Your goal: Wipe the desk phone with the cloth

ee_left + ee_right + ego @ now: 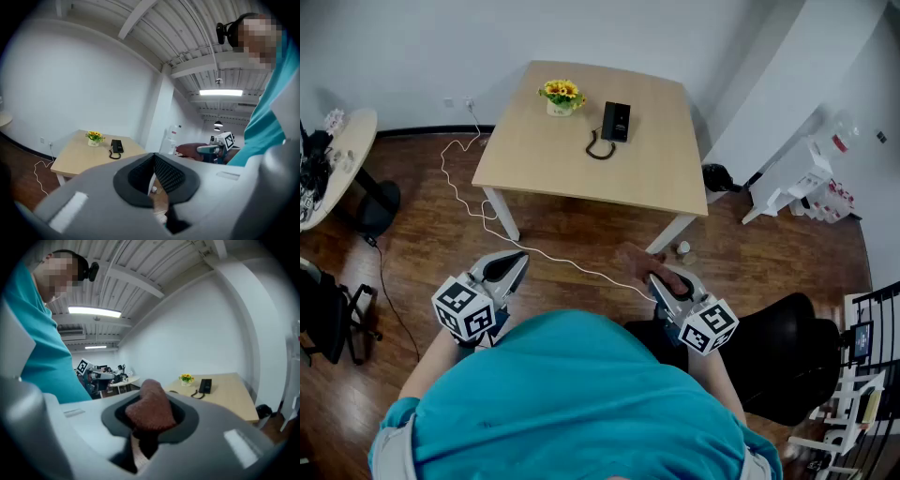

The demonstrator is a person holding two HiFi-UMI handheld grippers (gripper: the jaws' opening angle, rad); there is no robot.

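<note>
The black desk phone (616, 122) lies on the far side of a light wooden table (656, 178), its coiled cord (599, 149) in front of it. It also shows small in the left gripper view as the phone (116, 146) and in the right gripper view as the phone (205, 385). Both grippers are held low near the person's body, well short of the table. My right gripper (661, 281) is shut on a brown cloth (636, 260), which bulges up between the jaws as the cloth (150, 408). My left gripper (512, 266) is shut with nothing in it.
A pot of yellow flowers (561, 96) stands left of the phone. A white cable (487, 211) trails over the wood floor from the wall to my feet. A black chair (787, 356) is at the right, a white rack (806, 178) beyond it, and a round table (337, 159) at the left.
</note>
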